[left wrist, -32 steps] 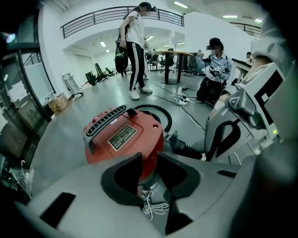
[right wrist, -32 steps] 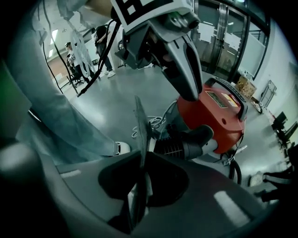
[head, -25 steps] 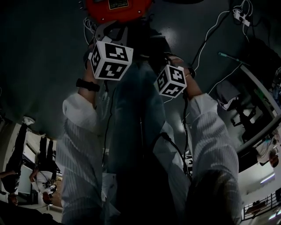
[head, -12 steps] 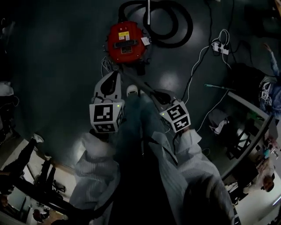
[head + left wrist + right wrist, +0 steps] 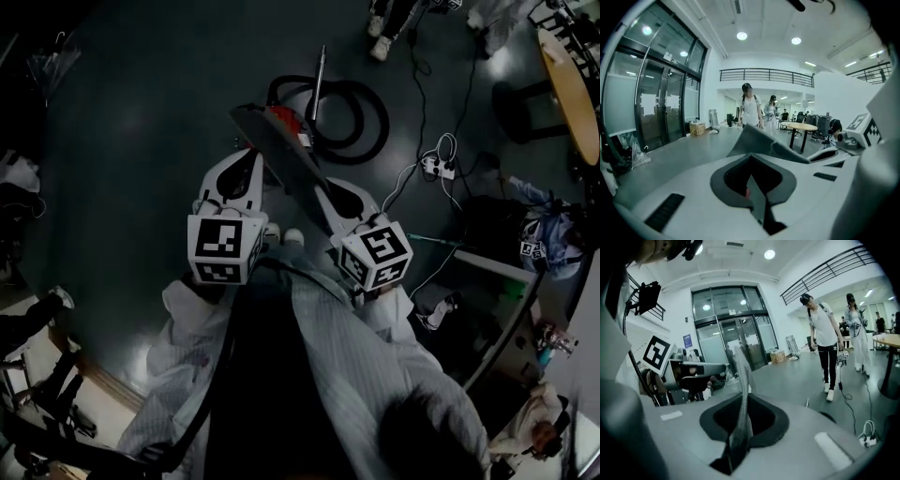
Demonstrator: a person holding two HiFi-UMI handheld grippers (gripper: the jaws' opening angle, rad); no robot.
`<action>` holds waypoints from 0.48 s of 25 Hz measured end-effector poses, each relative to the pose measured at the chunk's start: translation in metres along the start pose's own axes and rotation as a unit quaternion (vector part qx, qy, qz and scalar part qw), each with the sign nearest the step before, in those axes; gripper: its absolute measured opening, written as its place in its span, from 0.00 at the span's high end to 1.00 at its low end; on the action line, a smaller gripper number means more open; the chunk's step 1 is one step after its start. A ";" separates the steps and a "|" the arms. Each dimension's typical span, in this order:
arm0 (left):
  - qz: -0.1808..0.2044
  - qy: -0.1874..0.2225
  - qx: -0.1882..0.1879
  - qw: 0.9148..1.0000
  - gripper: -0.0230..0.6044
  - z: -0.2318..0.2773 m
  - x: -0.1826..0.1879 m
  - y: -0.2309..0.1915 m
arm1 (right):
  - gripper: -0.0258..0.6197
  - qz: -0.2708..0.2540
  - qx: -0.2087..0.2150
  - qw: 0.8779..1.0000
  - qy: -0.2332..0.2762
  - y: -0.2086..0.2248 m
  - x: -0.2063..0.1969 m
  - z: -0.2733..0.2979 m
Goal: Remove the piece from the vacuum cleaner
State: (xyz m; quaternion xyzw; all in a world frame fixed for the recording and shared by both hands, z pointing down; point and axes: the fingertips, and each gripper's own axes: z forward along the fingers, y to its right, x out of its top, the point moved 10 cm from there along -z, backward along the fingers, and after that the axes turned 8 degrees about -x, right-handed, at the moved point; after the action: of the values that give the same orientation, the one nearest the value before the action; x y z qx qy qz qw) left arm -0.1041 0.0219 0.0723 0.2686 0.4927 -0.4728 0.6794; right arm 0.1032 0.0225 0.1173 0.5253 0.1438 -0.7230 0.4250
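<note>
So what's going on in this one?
A person stands holding a gripper in each hand. The left gripper and right gripper are both shut on a flat grey piece, held up at an angle between them. The red vacuum cleaner sits on the floor below, with its hose looped beside it. The piece looks lifted off the vacuum cleaner.

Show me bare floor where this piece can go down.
Widest bare floor: left of the vacuum, out to the picture's left edge; the piece would likely fit there. More bare floor lies beyond the hose. The right side is crowded: power strip, table, people's feet.
</note>
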 end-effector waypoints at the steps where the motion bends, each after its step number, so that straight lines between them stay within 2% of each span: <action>1: 0.007 0.009 -0.001 1.000 0.96 -0.008 0.007 0.003 | 0.92 0.003 -0.002 1.000 0.016 -0.005 0.010 -0.007; 5: 0.024 0.034 -0.005 0.999 0.96 -0.025 0.026 0.012 | 0.92 0.006 -0.008 0.998 0.057 -0.020 0.034 -0.025; 12: 0.032 0.057 -0.015 0.998 0.96 -0.029 0.037 0.024 | 0.92 -0.029 -0.004 0.997 0.071 -0.029 0.050 -0.033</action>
State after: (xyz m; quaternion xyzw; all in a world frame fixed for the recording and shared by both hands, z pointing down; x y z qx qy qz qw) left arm -0.0920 0.0423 0.0249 0.3007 0.5285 -0.4272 0.6692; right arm 0.0975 0.0379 0.0525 0.5694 0.1916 -0.6953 0.3945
